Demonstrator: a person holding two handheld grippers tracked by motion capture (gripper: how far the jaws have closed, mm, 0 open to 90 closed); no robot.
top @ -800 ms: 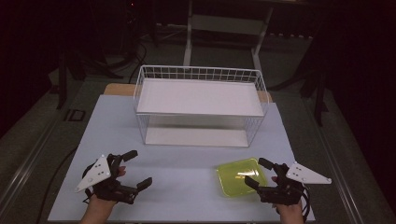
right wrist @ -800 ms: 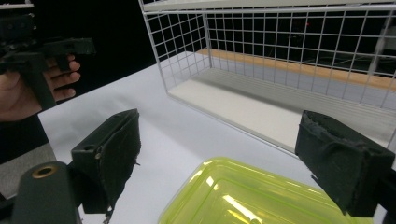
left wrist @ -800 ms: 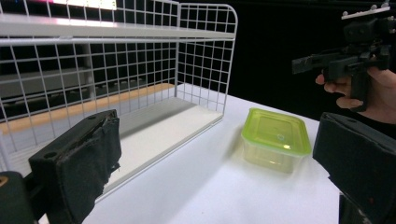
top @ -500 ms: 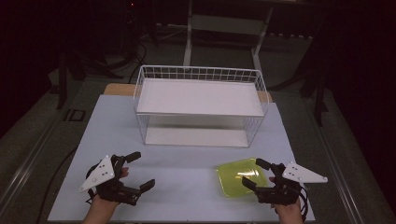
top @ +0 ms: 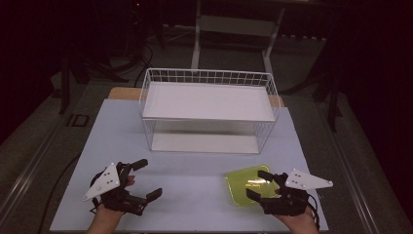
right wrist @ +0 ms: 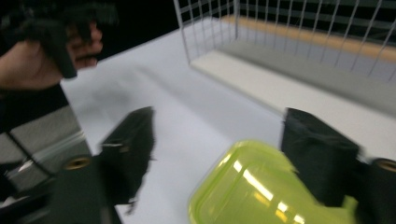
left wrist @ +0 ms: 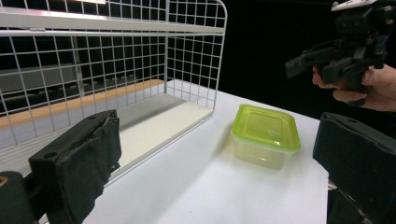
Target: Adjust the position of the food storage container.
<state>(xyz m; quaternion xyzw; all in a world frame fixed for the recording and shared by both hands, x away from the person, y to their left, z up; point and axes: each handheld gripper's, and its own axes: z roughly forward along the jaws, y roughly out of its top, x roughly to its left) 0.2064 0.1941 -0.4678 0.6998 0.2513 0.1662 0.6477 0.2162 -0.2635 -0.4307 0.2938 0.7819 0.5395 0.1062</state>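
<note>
A lime-green lidded container (top: 243, 187) sits on the white table (top: 195, 168) at the front right. My right gripper (top: 259, 185) stands open at its right edge, one jaw on either side of its corner. In the right gripper view the container (right wrist: 261, 191) lies low between the two black jaws of the right gripper (right wrist: 219, 126), and the pads do not press on it. My left gripper (top: 146, 179) hovers open and empty at the front left. The left gripper view looks past the jaws of the left gripper (left wrist: 215, 135) at the container (left wrist: 265, 133) and the right gripper (left wrist: 310, 65).
A white wire basket (top: 209, 77) with a white shelf board stands across the middle back of the table, its open side toward me. The basket (left wrist: 140, 56) is close on the left in the left gripper view. Dark floor and frame legs surround the table.
My right gripper has slid a little to the left, so its jaws now reach over the container's right edge. The left gripper has hardly moved.
</note>
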